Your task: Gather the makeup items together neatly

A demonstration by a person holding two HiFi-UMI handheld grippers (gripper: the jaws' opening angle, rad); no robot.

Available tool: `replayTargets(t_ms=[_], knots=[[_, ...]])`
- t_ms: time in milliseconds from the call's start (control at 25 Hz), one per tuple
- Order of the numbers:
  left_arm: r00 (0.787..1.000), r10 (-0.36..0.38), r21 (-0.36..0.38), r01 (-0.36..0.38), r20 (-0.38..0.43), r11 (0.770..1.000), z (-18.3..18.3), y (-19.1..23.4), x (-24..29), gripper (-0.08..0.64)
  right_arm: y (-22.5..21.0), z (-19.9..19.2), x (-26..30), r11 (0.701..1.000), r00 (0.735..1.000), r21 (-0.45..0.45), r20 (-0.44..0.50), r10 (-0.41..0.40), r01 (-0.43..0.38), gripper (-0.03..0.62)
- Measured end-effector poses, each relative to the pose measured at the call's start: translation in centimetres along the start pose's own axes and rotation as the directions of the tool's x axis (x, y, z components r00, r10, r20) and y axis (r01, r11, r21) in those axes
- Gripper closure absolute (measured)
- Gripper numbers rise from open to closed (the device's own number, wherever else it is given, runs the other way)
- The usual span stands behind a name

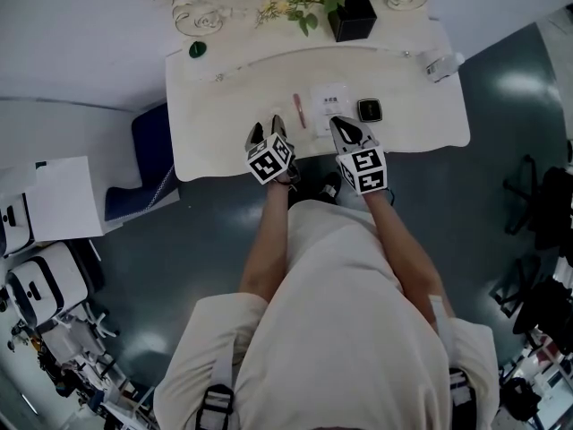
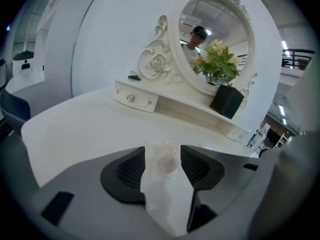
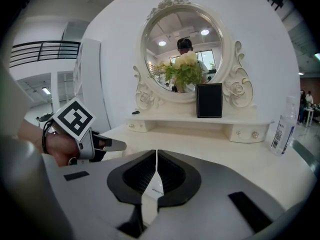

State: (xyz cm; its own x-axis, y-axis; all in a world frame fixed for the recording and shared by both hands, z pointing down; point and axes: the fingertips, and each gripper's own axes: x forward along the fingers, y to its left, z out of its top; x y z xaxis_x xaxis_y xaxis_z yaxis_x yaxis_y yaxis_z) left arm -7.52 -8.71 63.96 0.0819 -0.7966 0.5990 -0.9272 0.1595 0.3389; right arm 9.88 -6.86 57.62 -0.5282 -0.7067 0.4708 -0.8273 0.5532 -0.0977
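On the white dressing table [image 1: 224,115] lie a pink stick [image 1: 299,110], a white printed packet [image 1: 331,97] and a dark square compact [image 1: 370,109]. My left gripper [image 1: 267,128] hovers left of the stick. Its jaws stand apart [image 2: 163,159] around a small clear, faintly pink item [image 2: 167,160], and the pads do not touch it. My right gripper [image 1: 340,124] sits just below the packet with its jaws together [image 3: 157,156]. A white printed piece [image 3: 155,189] shows in the slit under them; I cannot tell whether it is pinched. The left gripper [image 3: 112,145] also appears in the right gripper view.
At the back stand an ornate round mirror [image 3: 182,44], a black vase with flowers [image 1: 351,14], a small green thing [image 1: 197,49] and a clear bottle [image 1: 443,64]. A low drawer shelf [image 2: 135,98] runs under the mirror. A blue chair [image 1: 148,150] stands left of the table.
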Motion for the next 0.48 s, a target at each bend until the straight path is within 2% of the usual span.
replayTargets(t_ms=[160, 320, 480], knots=[[0.999, -0.017, 0.134, 0.013, 0.028, 0.991, 0.8, -0.5, -1.2, 0.325, 0.3, 0.0, -0.1, 1.0, 1.0, 0.011, 0.004, -0.002, 0.002, 0.546], [0.995, -0.067, 0.311, 0.043, 0.067, 0.949, 1.9, -2.5, -2.6, 0.325, 0.4, 0.0, 0.0, 1.0, 1.0, 0.028, 0.013, -0.009, 0.009, 0.546], [0.989, -0.127, 0.397, 0.084, 0.082, 0.914, 2.1, -4.2, -3.5, 0.325, 0.7, 0.2, 0.2, 0.999, 1.0, 0.037, 0.018, -0.014, 0.014, 0.546]])
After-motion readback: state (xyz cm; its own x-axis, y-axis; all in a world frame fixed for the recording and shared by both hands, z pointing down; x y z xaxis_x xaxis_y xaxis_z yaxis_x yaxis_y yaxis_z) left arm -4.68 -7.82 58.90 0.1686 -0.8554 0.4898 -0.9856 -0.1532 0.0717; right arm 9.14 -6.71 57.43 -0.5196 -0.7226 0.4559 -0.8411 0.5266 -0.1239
